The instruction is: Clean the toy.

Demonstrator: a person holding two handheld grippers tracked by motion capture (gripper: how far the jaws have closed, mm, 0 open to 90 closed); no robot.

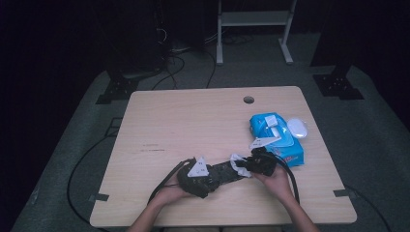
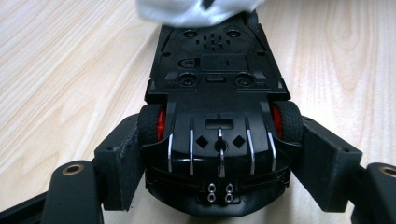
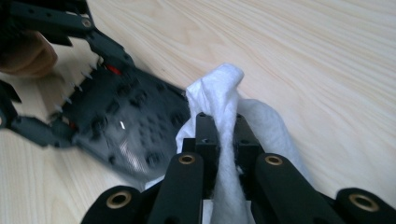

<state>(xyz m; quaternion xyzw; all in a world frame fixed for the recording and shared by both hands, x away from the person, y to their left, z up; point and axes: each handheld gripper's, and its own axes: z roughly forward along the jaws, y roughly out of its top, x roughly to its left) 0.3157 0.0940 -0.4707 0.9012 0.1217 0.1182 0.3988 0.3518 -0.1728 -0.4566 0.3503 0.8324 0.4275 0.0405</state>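
Observation:
A black toy car (image 2: 217, 107) with red wheel hubs lies upside down on the wooden table (image 1: 193, 121). My left gripper (image 2: 217, 158) is shut on its rear end, one pad pressed against each rear wheel. The car also shows in the high view (image 1: 223, 173) and in the right gripper view (image 3: 123, 126). My right gripper (image 3: 219, 126) is shut on a white wipe (image 3: 224, 100), which is bunched between its jaws. The wipe (image 1: 238, 163) rests against the car's front end, and it shows at the top of the left gripper view (image 2: 201, 11).
A blue pack of wipes (image 1: 276, 137) with its lid flap up lies at the right of the table, with a white oval object (image 1: 298, 127) beside it. A cable hole (image 1: 248, 99) sits near the far edge. Black cables trail from both grippers.

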